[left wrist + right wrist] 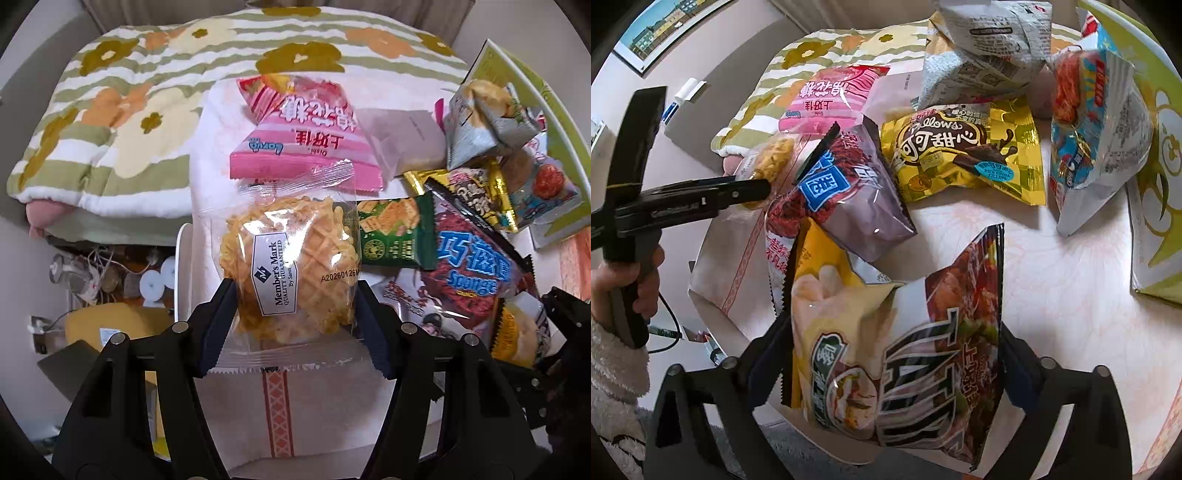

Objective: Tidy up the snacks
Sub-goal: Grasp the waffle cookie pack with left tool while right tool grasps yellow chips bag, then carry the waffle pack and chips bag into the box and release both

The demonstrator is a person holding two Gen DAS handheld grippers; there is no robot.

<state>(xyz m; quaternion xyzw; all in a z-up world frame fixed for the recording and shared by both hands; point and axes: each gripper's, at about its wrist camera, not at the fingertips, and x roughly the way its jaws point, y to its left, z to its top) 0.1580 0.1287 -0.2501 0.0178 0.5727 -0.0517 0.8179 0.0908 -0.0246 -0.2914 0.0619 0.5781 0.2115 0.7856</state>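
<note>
Here, in the left wrist view, the left gripper [295, 317] is seen pinching a clear-wrapped golden noodle cake with a white Member's Mark label [291, 266] between its two dark blue fingers [218, 325], above a white cloth with a red lattice stripe [277, 410]. Just beyond the cake, a pink striped snack bag [306, 136] is laid on the cloth. To the right are listed a green cracker packet [395, 232], a dark red bag with blue lettering [472, 266] and a crumpled silver bag [484, 125]. A floral quilt in green and orange [147, 99] is spread behind. In the right wrist view, the right gripper [894, 362] is closed around a large yellow and brown snack bag with bold black lettering [897, 354], held over a pale table [1067, 295]. A gold chocolate-snack bag [964, 151] and the dark red bag [842, 192] are recorded beyond it. The left gripper [753, 190], held in a hand [635, 280], is shown at the left.
</note>
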